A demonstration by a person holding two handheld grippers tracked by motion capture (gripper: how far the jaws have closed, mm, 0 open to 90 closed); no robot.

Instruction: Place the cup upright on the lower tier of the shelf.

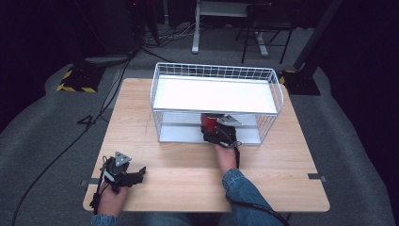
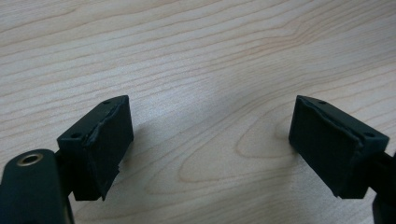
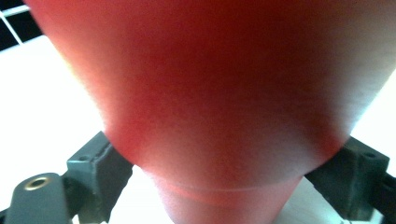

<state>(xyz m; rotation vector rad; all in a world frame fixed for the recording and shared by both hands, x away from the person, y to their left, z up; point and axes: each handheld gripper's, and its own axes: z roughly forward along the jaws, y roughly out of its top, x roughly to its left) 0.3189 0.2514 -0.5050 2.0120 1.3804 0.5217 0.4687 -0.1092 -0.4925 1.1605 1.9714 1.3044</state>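
Right gripper (image 1: pixel 212 126) reaches level into rack (image 1: pixel 273 89), straddling red cup (image 1: pixel 208 121); left gripper (image 1: pixel 136 175) rests agape.

Your left hand (image 1: pixel 112 195) sits at about seven o'clock in the high view, forearm entering from the bottom edge, and your left gripper (image 1: pixel 134 176) points toward three o'clock, lying low and level. In the left gripper view its jaws stand wide apart with nothing between them. Your right hand (image 1: pixel 226 157) reaches up toward twelve o'clock from a denim sleeve (image 1: pixel 237 186) at about six o'clock, wrist straight. Your right gripper (image 1: pixel 210 127) points away from you; in the right gripper view its jaws sit at either side of a red cup (image 3: pixel 224 93), their contact unclear.
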